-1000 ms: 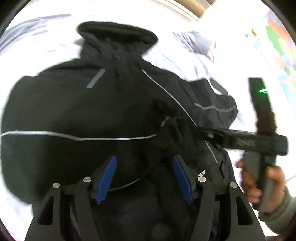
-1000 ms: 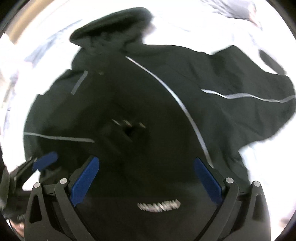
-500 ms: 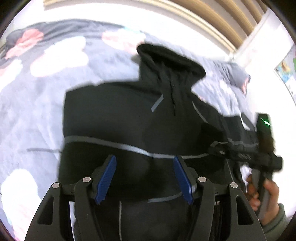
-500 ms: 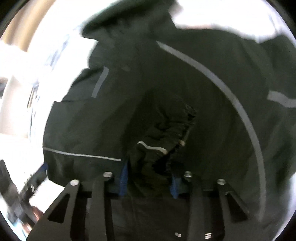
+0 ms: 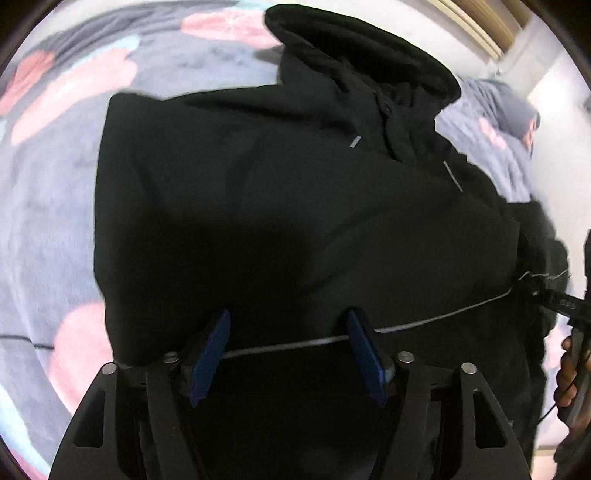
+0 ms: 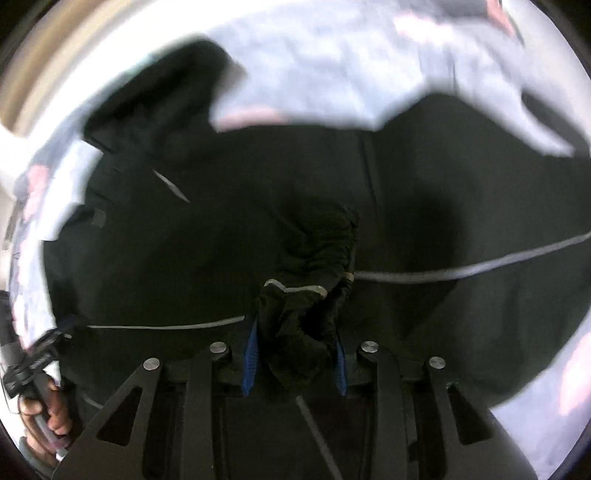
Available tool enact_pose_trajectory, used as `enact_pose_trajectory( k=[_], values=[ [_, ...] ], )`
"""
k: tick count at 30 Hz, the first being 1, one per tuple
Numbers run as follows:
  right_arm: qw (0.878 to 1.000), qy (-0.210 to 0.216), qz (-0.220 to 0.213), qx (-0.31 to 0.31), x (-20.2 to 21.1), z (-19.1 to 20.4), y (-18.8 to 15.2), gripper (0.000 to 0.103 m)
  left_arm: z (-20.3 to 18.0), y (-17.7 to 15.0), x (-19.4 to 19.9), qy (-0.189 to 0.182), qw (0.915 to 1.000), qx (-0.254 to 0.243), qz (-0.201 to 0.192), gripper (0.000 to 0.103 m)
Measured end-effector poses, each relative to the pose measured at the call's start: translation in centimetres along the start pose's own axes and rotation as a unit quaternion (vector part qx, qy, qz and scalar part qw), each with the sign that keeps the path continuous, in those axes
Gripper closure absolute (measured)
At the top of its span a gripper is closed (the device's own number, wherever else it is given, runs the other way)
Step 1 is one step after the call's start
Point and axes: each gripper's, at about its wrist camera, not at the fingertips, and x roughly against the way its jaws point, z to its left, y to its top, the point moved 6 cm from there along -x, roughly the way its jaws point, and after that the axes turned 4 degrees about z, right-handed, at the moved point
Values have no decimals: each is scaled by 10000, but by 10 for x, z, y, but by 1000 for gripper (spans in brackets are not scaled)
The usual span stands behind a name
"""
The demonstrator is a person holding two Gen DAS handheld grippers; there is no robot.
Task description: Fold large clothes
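Observation:
A black hooded jacket with thin grey reflective stripes lies spread on a bed, its hood at the far end. My left gripper hangs just over its near part. The jaws are opening, the blue pads stand apart, and a stripe runs across the gap beneath them. My right gripper is shut on a bunched fold of the jacket edged with grey stripe. From the left wrist it shows at the right edge as the right gripper, biting the jacket's side.
The bedspread is grey with pink flowers and surrounds the jacket. A hand holds the right gripper's handle; another hand holds the left one at the lower left. Pale wall and wooden slats lie beyond the bed.
The right gripper went from wide open to shut on a bunch of jacket fabric. Both grippers dropped closer to the jacket. The left gripper's view swung towards the jacket's left half.

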Motion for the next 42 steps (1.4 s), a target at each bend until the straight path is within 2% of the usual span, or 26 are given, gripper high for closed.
enact_pose_trajectory(
  k=[4, 7, 9, 11, 13, 17, 19, 21, 22, 23, 26, 30, 33, 42],
  values=[
    [10000, -70, 32, 57, -19, -3, -4, 66, -5, 3, 1, 142, 9997, -192, 75, 30],
    [9997, -141, 154, 128, -12, 2, -5, 62, -8, 5, 19, 10, 9999, -122, 57, 30],
    [9995, -259, 73, 156, 9, 7, -6, 56, -16, 8, 35, -153, 9998, -106, -114, 30],
    [9982, -411, -313, 296, 39, 20, -7, 41, -29, 10, 52, -309, 9989, -204, -301, 30],
    [9965, -312, -657, 421, 60, 37, -8, 29, -42, 10, 54, -357, 9983, -341, -318, 30],
    [9927, -243, -908, 755, 65, 76, -8, 29, -60, 4, 22, -318, 9980, -541, 21, 30],
    [9914, -453, -675, 1030, 41, 94, -8, 29, -57, -3, 1, -296, 9984, -425, 237, 30],
    [9905, -620, -349, 1181, 4, 100, -15, 37, -53, -6, -14, -220, 9986, -406, 241, 30],
    [9914, -644, -62, 1141, -17, 96, -19, 44, -55, -6, -15, -147, 9985, -474, 215, 30],
    [9914, -688, 223, 1089, -39, 91, -26, 44, -57, -6, -15, -71, 9982, -547, 236, 30],
    [9901, -739, 235, 1173, -46, 90, -26, 44, -62, -8, -7, 63, 9970, -726, 267, 30],
    [9934, -531, 378, 943, -22, 90, -27, 44, -60, -19, 28, -100, 9971, -734, 149, 30],
    [9970, -237, 117, 728, 17, 85, -39, 44, -61, -38, 61, -163, 9967, -790, 45, 30],
    [9994, -126, 45, -308, 99, 30, -119, 43, -75, -106, 143, -374, 9952, -870, -252, 30]
  ],
)
